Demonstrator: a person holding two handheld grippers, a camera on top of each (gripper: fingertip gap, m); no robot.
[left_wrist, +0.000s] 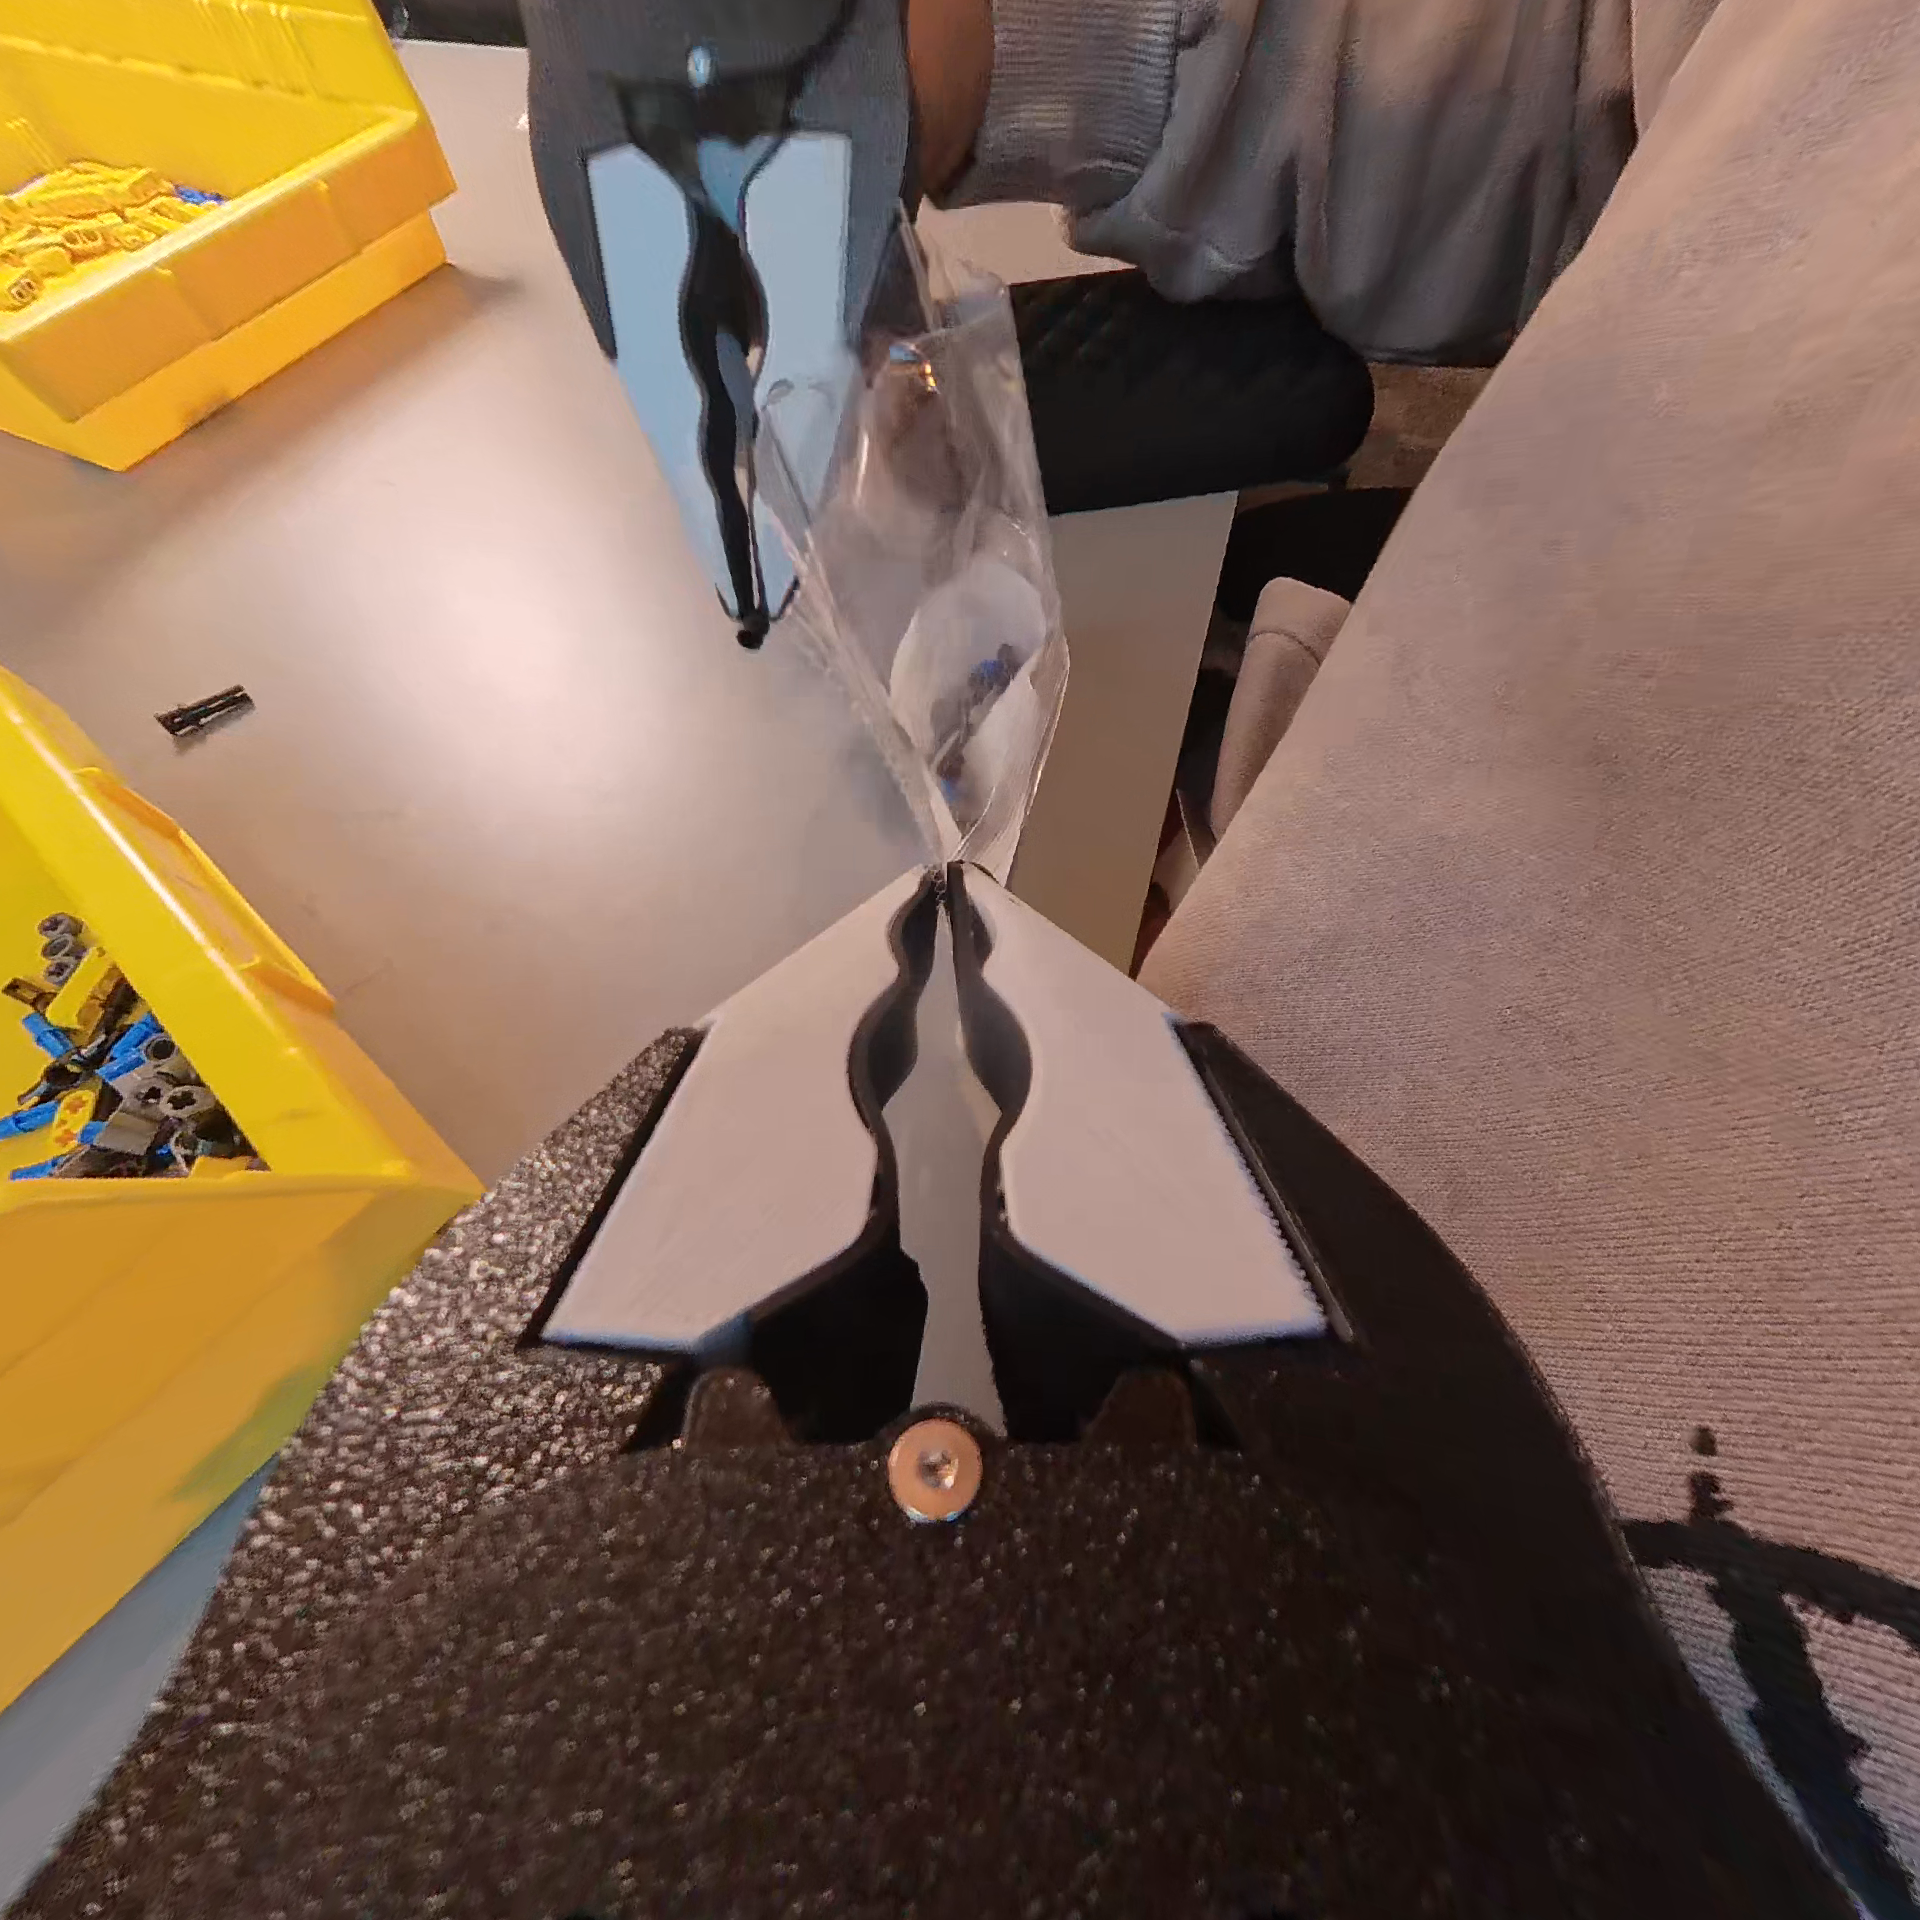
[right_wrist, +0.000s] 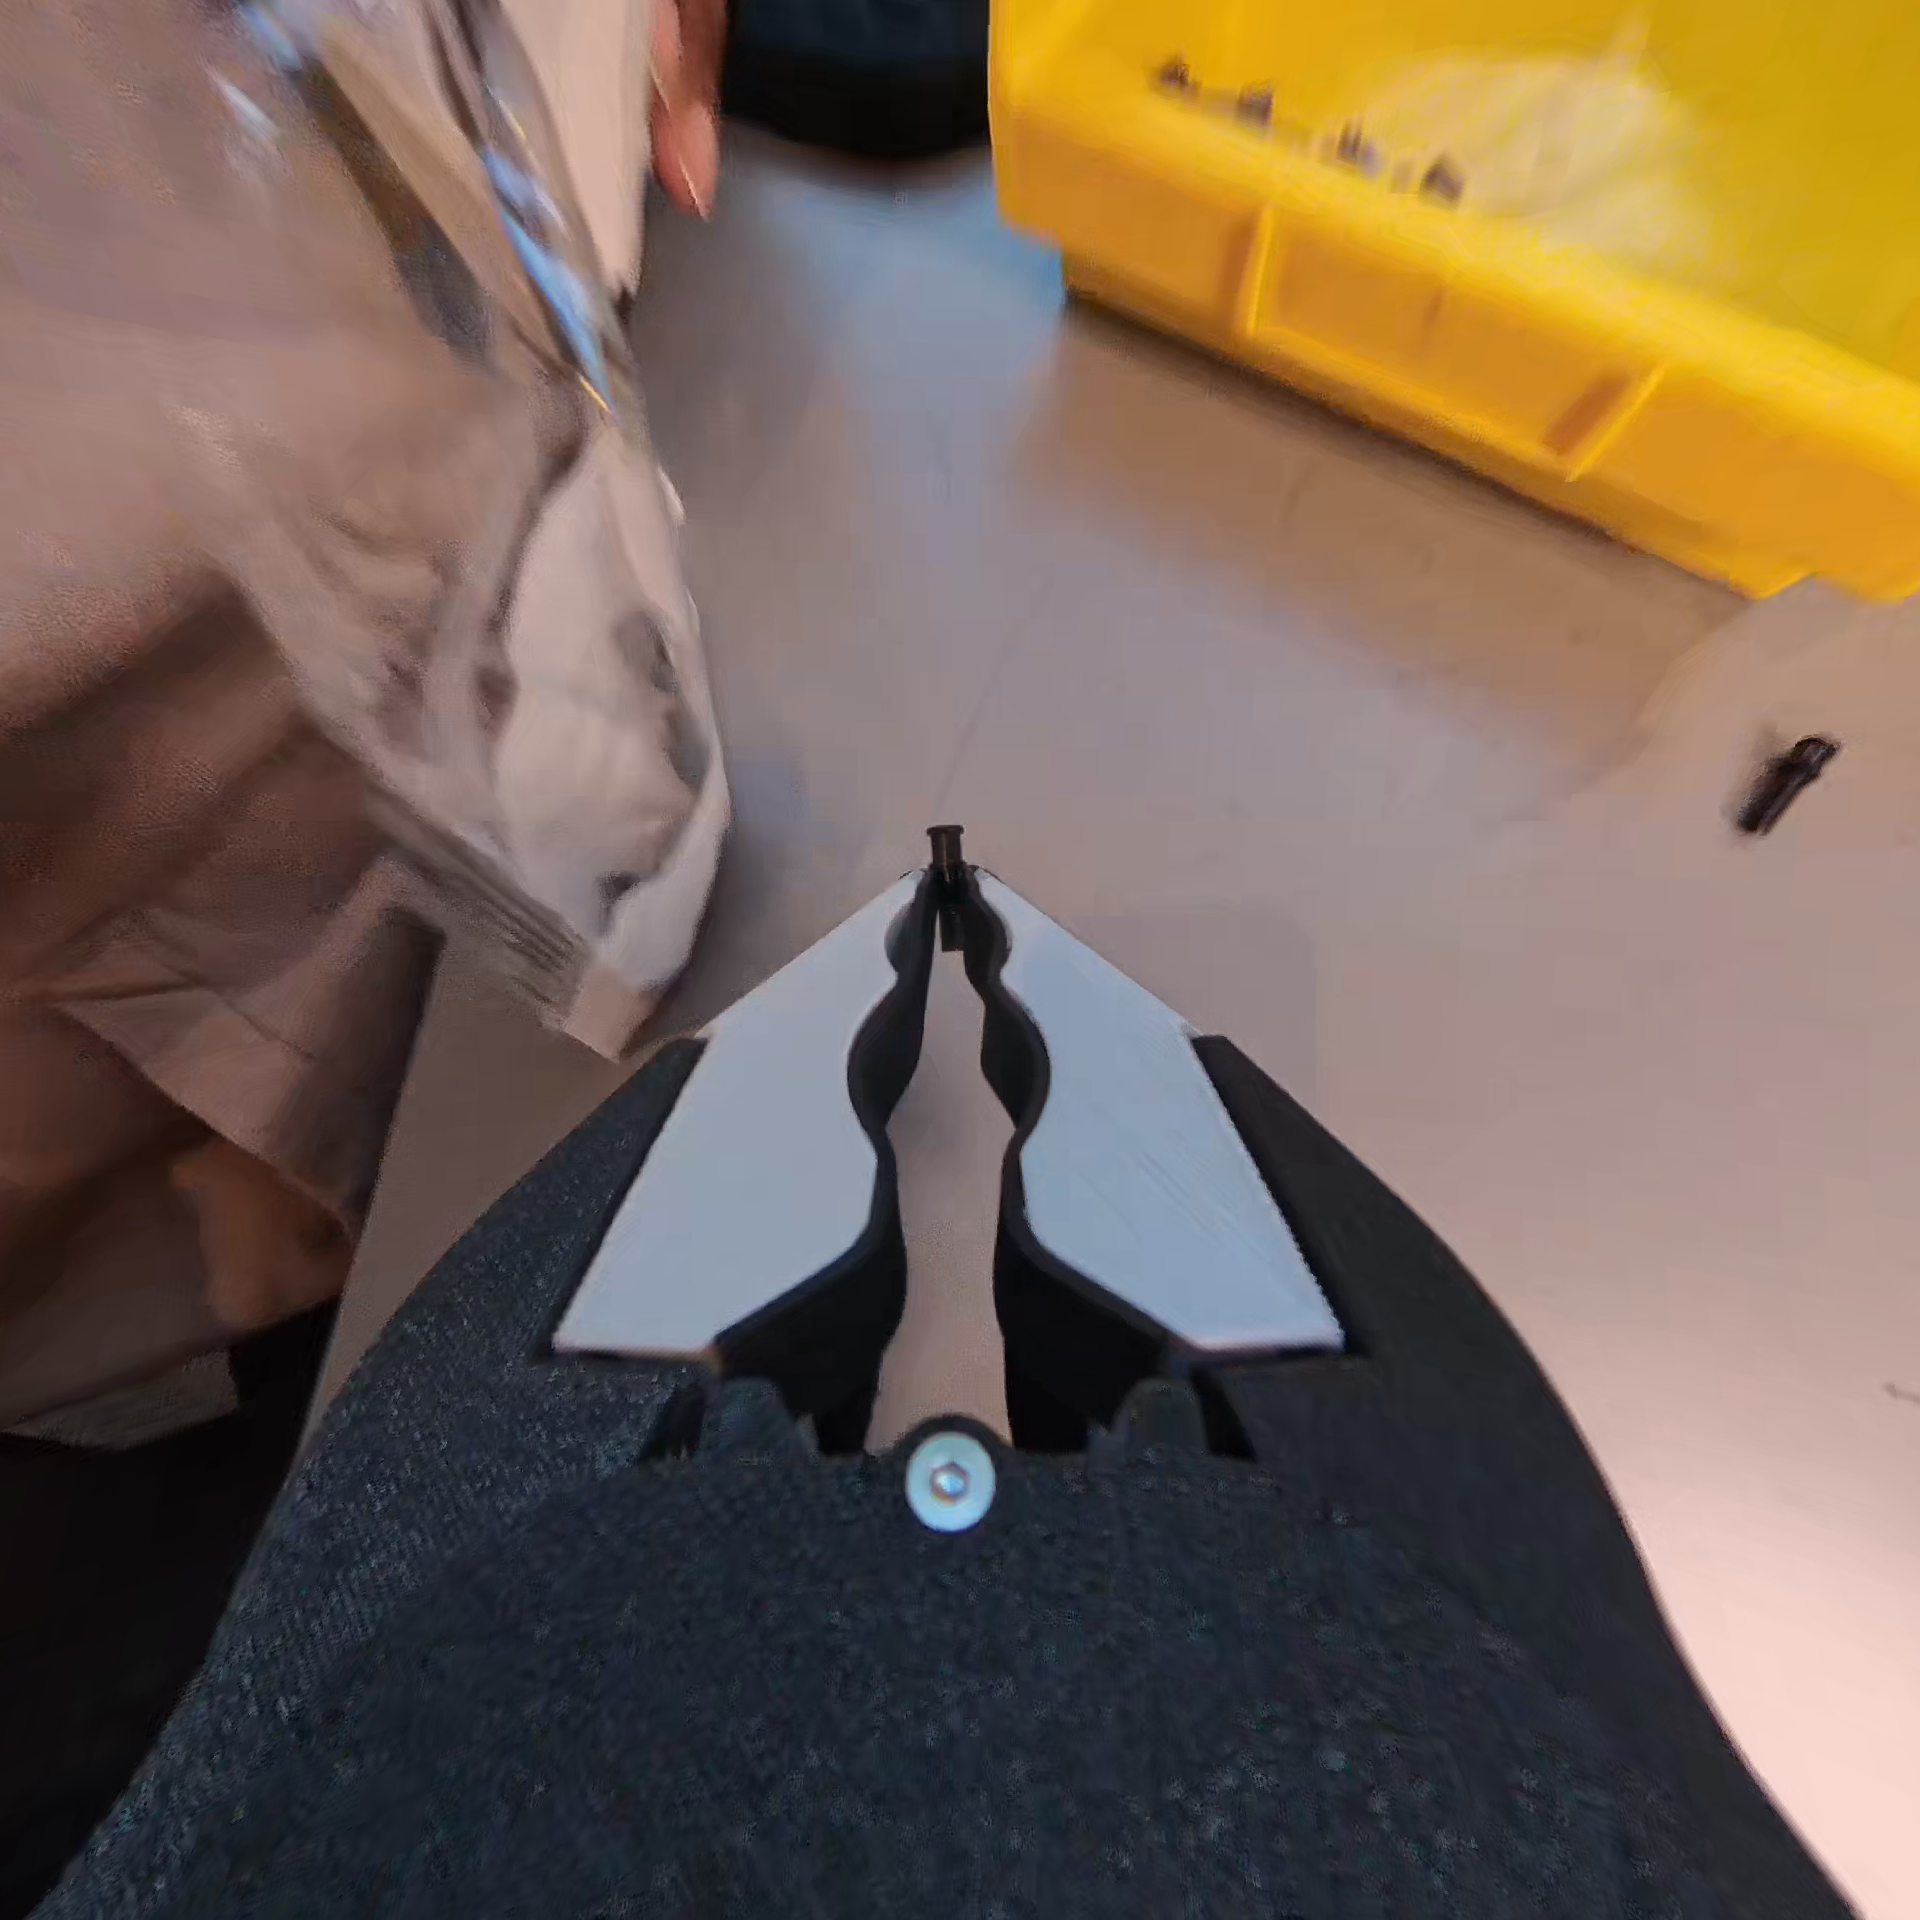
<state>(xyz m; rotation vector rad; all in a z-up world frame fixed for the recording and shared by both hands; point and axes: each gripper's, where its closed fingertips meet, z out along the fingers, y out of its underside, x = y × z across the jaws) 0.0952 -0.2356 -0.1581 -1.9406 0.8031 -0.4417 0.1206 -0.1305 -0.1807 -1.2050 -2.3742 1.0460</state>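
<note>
My left gripper (left_wrist: 948, 878) is shut on the edge of a clear plastic bag (left_wrist: 935, 540), which hangs in the air above the table's edge with a few small blue and dark parts inside. My right gripper (right_wrist: 948, 883) is shut on a small black pin (right_wrist: 945, 847) that sticks out of its tips. In the left wrist view the right gripper (left_wrist: 750, 623) points down beside the bag, the pin at its tip. The bag (right_wrist: 436, 499) fills the left of the right wrist view, blurred.
The grey table (left_wrist: 468, 582) carries yellow bins: one with yellow parts (left_wrist: 197, 239) at the far left, one with black and blue parts (left_wrist: 156, 1091) near left. A loose black pin (left_wrist: 205, 712) lies on the table. A person's grey sleeve (left_wrist: 1558, 831) fills the right. The left gripper's tips are roughly 12 centimetres from the right gripper's.
</note>
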